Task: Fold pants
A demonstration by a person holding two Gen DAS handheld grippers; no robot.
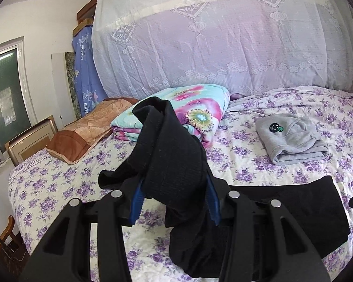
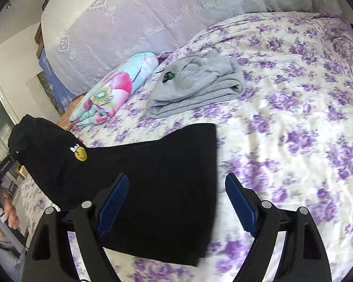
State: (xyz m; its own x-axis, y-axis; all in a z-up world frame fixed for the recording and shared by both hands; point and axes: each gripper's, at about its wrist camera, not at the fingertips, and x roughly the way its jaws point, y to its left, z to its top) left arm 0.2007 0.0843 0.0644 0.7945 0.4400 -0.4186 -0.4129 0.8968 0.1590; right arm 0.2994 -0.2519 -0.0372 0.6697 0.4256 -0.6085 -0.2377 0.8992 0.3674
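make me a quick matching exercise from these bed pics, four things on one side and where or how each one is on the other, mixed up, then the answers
Column one:
1. black pants
2. folded grey sweatshirt
3. folded floral quilt
4. brown pillow

Column two:
A. lying by the bed's left edge, beside the quilt
B. one end lifted by the left hand-held gripper, the rest flat on the sheet
C. resting against the lace-covered pile at the back
D. lying alone on the purple-flowered sheet, badge facing up

Pairs: 1-B, 2-D, 3-C, 4-A
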